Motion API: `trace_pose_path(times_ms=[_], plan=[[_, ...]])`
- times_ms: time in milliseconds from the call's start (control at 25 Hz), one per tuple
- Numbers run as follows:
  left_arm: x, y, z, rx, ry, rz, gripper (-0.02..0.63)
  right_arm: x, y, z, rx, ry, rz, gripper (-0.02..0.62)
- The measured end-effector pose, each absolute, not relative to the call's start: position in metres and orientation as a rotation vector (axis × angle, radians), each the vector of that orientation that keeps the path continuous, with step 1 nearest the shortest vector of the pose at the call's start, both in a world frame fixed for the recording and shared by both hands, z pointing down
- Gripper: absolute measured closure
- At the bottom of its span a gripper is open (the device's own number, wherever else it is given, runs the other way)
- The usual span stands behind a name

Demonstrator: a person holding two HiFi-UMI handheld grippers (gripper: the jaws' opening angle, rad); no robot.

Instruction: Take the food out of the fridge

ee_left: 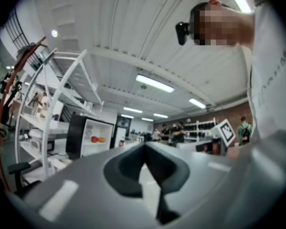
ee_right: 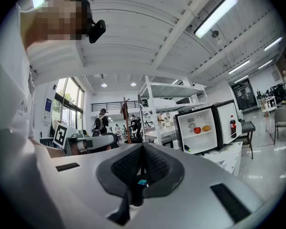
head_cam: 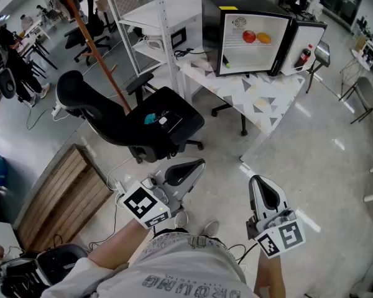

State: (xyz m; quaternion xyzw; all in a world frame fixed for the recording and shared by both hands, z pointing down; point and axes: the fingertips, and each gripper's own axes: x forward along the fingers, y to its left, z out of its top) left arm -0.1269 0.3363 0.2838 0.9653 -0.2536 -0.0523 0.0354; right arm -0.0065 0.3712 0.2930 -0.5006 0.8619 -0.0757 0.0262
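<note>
Food (head_cam: 249, 36) in fridge (head_cam: 211, 23), well apart from jaws

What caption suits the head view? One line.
Left claw and right claw, shut, face the open fridge holding a red fruit and an orange fruit, bottle in its door.

The head view looks steeply down from above the person (head_cam: 180, 272), well back from the open fridge (head_cam: 248, 36), which stands on the table (head_cam: 261, 104) near the frame's top. Each gripper view rides low behind its own tongs, the left tongs (head_cam: 198, 164) and the right tongs (head_cam: 256, 180), facing level toward the distant fridge. All three views share the fridge and the white rack (head_cam: 168, 36) beside it.
</note>
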Motion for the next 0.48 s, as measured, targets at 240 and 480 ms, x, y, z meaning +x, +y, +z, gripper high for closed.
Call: trace_pose_path(times_ms=[240, 480], plan=[[-0.1248, 0.3354, 0.2846, 2.968, -0.774, -0.158, 0.601, -0.0042, 0.3694, 0.2903, -1.539, 2.645, -0.234, 0.594], [-0.1219, 0.3354, 0.2863, 2.967, -0.775, -0.154, 0.601, -0.0018, 0.3695, 0.292, -1.524, 2.639, -0.252, 0.594]])
